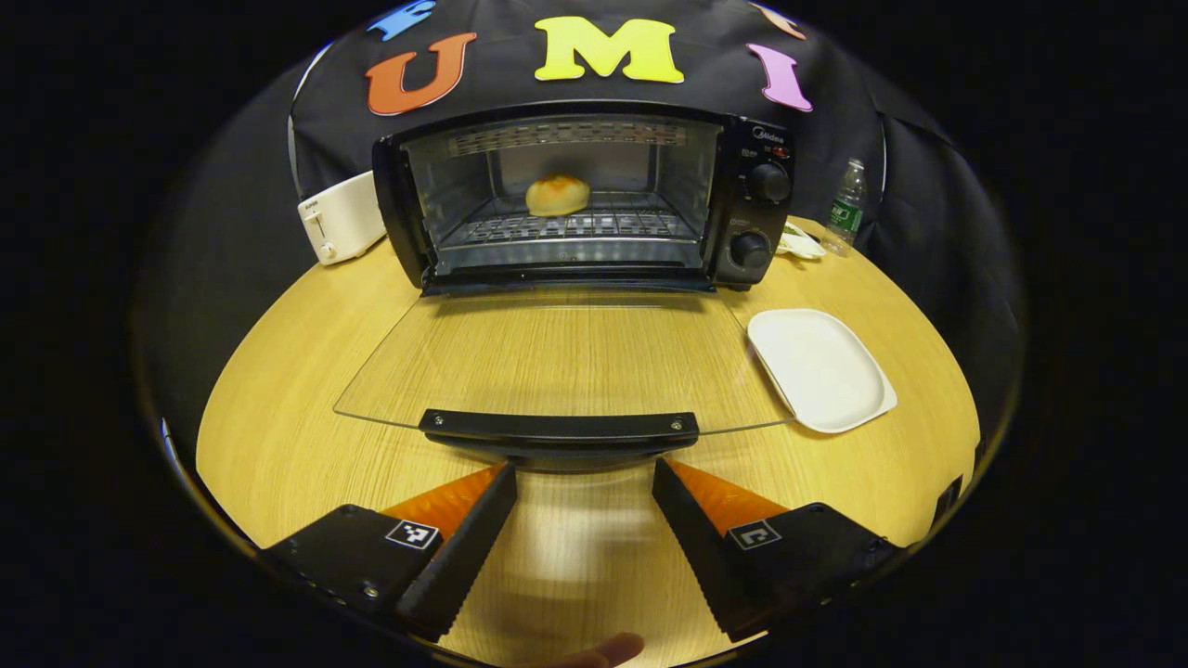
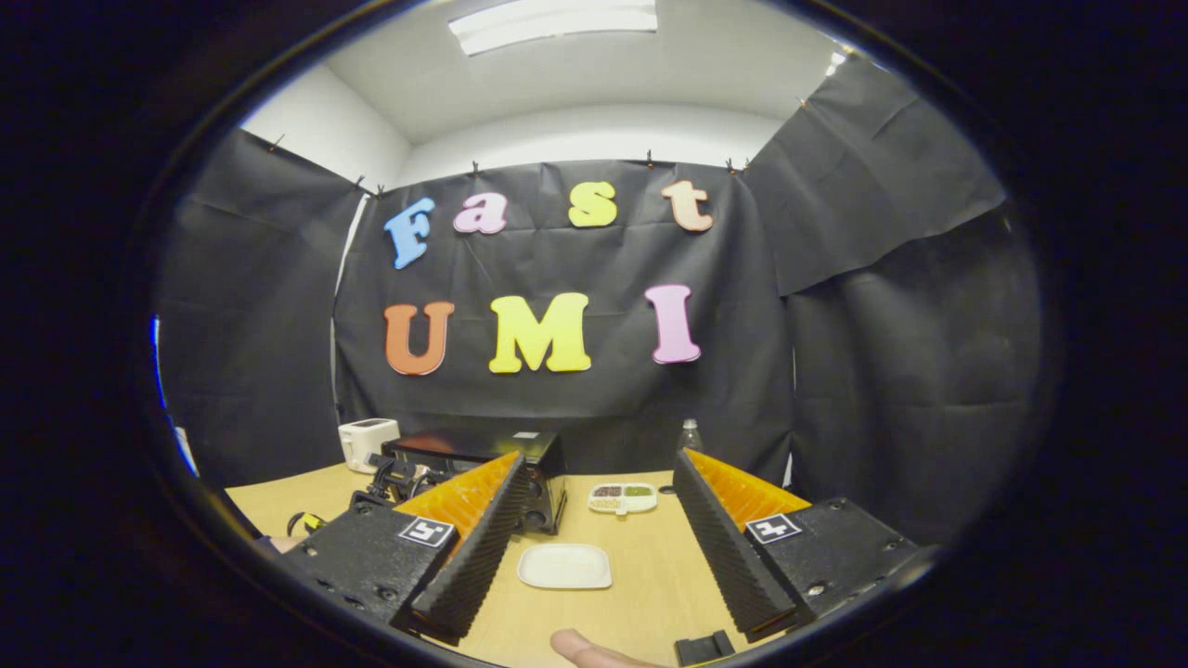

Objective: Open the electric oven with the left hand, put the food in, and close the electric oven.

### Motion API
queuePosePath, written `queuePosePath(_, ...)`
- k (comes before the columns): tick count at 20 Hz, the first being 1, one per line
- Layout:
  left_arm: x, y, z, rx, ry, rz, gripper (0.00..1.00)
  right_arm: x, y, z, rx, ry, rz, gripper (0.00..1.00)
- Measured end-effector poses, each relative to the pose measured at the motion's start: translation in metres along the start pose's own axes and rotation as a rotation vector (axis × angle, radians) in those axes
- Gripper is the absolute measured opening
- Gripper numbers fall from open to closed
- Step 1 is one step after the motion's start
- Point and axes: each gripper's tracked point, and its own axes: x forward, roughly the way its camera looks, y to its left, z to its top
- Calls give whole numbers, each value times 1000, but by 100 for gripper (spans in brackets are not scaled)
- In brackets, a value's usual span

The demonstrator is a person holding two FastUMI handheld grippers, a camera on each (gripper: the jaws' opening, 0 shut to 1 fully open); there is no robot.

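In the right gripper view, the oven (image 2: 520, 464) is largely hidden behind a gripper finger (image 2: 483, 529), and the bottle (image 2: 688, 434) is cut to its top by the other finger. What fills the divided dish (image 2: 623, 497) is too small to be told (two darkish patches). A fingertip (image 1: 603, 652) is cut off at the bottom edge of the left gripper view.

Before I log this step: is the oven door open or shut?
Open: the door lies flat on the table, bun on the rack inside.

We saw a wooden table (image 1: 297, 408) bearing the electric oven (image 1: 575, 195), a toaster (image 1: 342, 219), a white plate (image 1: 820, 369) and a water bottle (image 1: 845, 208).
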Motion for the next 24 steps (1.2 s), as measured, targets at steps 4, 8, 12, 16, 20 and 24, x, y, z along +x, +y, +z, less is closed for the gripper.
queuePosePath(4, 0, 0, 2, -22, 4, 3, 97, -6, -5, 4, 7, -7, -2, 95)
queuePosePath(8, -9, -1, 13, -14, -24, 11, 97, -10, -6, 10, 9, -22, 5, 95)
queuePosePath(12, -15, 2, 23, -6, -53, 35, 97, -11, -12, 9, 19, -18, -8, 95)
queuePosePath(16, -18, 9, 42, 31, -131, 74, 98, -12, -7, 13, 30, -30, -1, 95)
queuePosePath(20, -19, 8, 54, 4, -148, 54, 98, -11, -13, 11, 26, -31, -26, 95)
queuePosePath(24, -16, 15, 76, 22, -180, 70, 98, -11, -14, 9, 30, -30, -30, 95)
